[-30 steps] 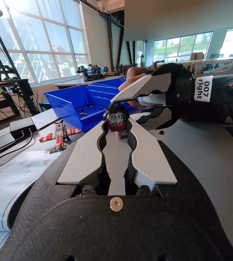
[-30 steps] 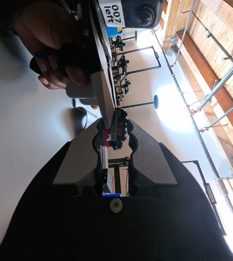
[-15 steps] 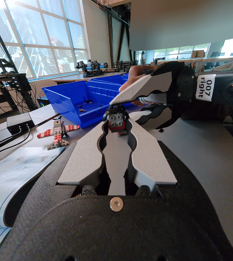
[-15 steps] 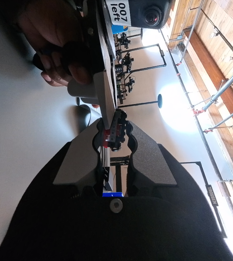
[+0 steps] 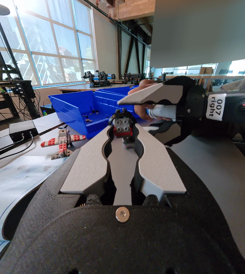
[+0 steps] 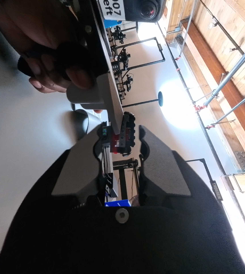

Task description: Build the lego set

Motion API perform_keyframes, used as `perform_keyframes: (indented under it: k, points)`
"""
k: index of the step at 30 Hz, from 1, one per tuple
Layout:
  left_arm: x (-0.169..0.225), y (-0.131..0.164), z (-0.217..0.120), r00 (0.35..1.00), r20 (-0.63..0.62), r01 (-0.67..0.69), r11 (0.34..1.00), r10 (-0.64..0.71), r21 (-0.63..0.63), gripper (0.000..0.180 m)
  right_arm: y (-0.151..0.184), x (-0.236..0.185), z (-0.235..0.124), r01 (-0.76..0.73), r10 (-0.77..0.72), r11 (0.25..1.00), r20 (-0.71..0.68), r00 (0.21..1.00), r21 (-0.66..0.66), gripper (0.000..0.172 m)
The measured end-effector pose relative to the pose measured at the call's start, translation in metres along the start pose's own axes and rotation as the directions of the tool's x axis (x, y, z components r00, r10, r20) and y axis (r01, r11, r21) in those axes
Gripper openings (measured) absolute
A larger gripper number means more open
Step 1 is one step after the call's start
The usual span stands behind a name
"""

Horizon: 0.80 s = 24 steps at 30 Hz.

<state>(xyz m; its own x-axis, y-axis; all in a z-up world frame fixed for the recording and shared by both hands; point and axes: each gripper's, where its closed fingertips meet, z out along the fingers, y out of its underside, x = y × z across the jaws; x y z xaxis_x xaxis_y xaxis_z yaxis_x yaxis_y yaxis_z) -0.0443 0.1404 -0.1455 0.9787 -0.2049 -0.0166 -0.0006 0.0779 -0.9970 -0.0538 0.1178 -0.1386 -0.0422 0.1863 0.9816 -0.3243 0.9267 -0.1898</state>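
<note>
At the left of the frame a red-and-grey brick plane (image 5: pixel 62 140) rests on the desk (image 5: pixel 207 163) before a blue bin (image 5: pixel 74 106). At centre the left tool (image 5: pixel 122 130) clenches a small grey, red and black brick assembly (image 5: pixel 122 126). The right tool (image 6: pixel 123 133) stands released around it, pads apart; a bump from it could twist the assembly loose.

Brick model (image 5: pixel 122 126) grey, red, black; toy plane (image 5: pixel 62 140) red-white striped, perhaps; bin (image 5: pixel 74 106) blue.
</note>
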Motion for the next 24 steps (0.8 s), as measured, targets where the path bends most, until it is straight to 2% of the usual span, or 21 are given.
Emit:
perform_keyframes:
  k: [1,2,5,19,24]
  points:
    - [-0.003,-0.001,-0.001,1.000,0.011,0.010,1.000,-0.010,0.008,0.025,0.000,0.001,0.000,-0.005,0.005,1.000,-0.006,1.000,-0.002,0.062]
    - [-0.006,-0.002,-0.003,1.000,0.026,0.015,1.000,-0.015,0.014,0.025,0.002,0.003,-0.001,-0.019,0.018,1.000,-0.010,1.000,-0.007,0.067]
    - [-0.013,-0.007,-0.008,0.998,0.047,0.036,0.999,-0.038,0.041,0.025,0.010,0.005,-0.001,-0.059,0.059,0.997,-0.005,0.998,-0.040,0.071]
    - [0.001,-0.007,-0.002,0.999,0.025,-0.036,0.999,0.035,0.026,0.025,0.008,0.010,0.000,0.046,-0.057,0.996,-0.143,0.988,-0.074,0.035]
    - [0.002,-0.009,-0.003,0.999,0.022,-0.043,0.999,0.042,0.033,0.025,0.006,0.011,-0.001,0.041,-0.050,0.997,-0.142,0.989,-0.066,0.034]
